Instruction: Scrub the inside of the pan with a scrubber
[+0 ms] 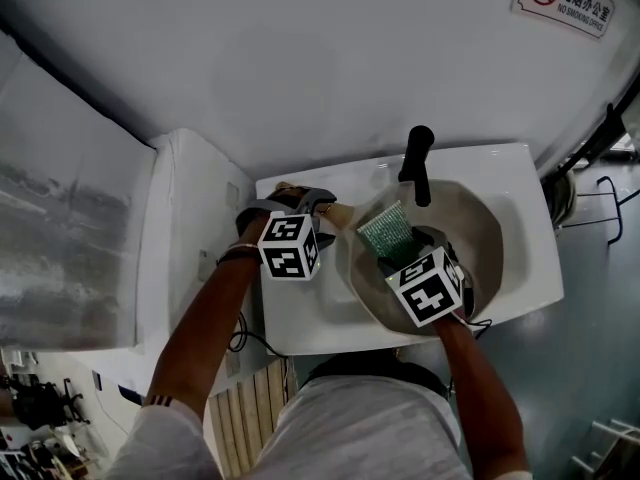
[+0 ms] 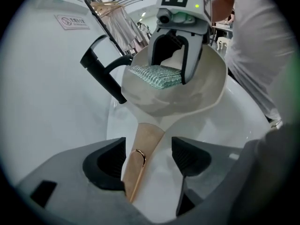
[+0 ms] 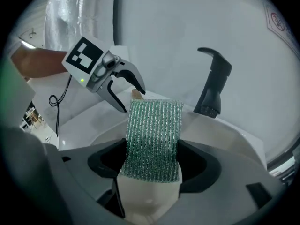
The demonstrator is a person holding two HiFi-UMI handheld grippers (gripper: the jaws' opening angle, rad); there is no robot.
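White sink (image 1: pixel 525 228) is backed by wall at 12 o'clock in head view, w/ bare rim left at 3 and 6. Cream pan (image 1: pixel 470 223) is sat in it, nearly filling it. Pan's long axis is run 3-to-9, handle (image 2: pixel 143 149) pointed to 9. Black faucet (image 1: pixel 418 163) is hung over pan's 12 edge. L gripper (image 2: pixel 149 156) is spread wide astride handle, pads not pressed on it. Green scrubber (image 3: pixel 154 135) is clamped in R gripper (image 3: pixel 154 165) above pan's inside.
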